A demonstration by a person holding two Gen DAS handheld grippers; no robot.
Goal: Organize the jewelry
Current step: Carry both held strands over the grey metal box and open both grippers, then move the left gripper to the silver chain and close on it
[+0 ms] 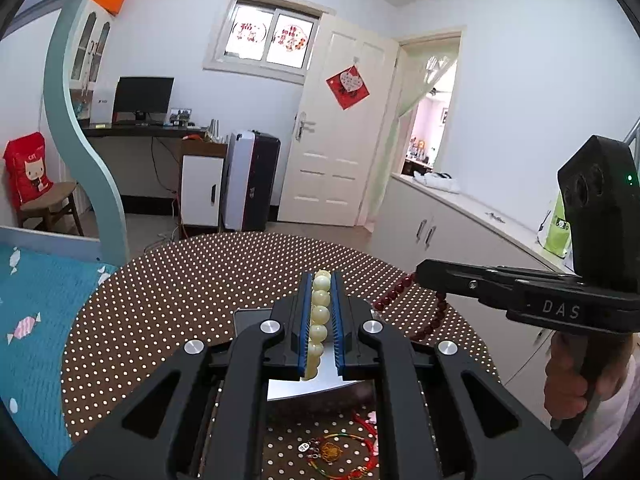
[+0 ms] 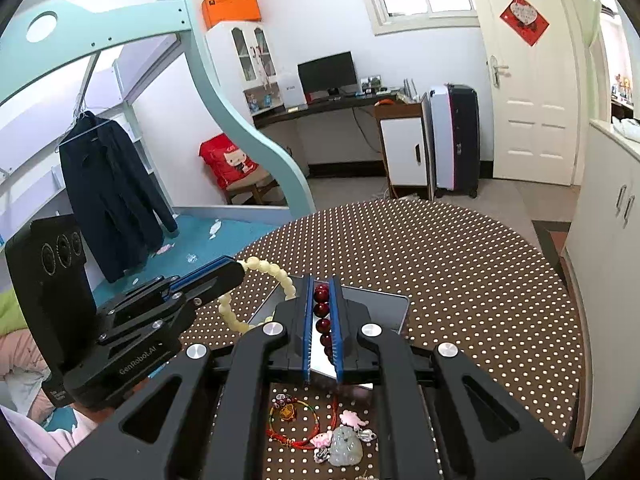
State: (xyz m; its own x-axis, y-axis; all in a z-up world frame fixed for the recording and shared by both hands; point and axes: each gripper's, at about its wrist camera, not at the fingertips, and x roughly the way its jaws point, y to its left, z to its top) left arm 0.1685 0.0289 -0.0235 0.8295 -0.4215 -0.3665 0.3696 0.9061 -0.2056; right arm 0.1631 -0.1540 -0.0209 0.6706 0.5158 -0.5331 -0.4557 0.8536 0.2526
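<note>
The left claw [image 1: 320, 300] is clamped on a cream bead bracelet [image 1: 318, 312], its beads lined up in a row between the 2 blue-edged fingers [image 1: 305, 320]. From the right wrist view the same cream bracelet [image 2: 256, 296] hangs as an open loop from the left claw [image 2: 232, 270], lifted above the polka-dot table [image 2: 460, 280] and its near-left edge.

The right claw [image 2: 322, 312] is closed around a dark red bead bracelet [image 2: 322, 318], with about 4 beads showing in the narrow gap between its fingers [image 2: 338, 320]. In the left wrist view that red bracelet [image 1: 400, 292] droops in a curve below the right claw [image 1: 420, 270], which comes in from the right side, held by the person's hand [image 1: 576, 376].

Both bracelets are held over a flat, shiny rectangular tray [image 2: 384, 304] lying on the brown, white-dotted table [image 1: 180, 280]. The tray [image 1: 248, 320] sits just beyond the claws in each view.

Nearer the person, on the table, lie more pieces: a red-and-green cord bracelet with a gold charm [image 2: 292, 420], a pale green jade pendant [image 2: 346, 446] and small pink charms [image 2: 354, 418] close beside it. The cord bracelet [image 1: 336, 450] also shows under the left claw.
</note>
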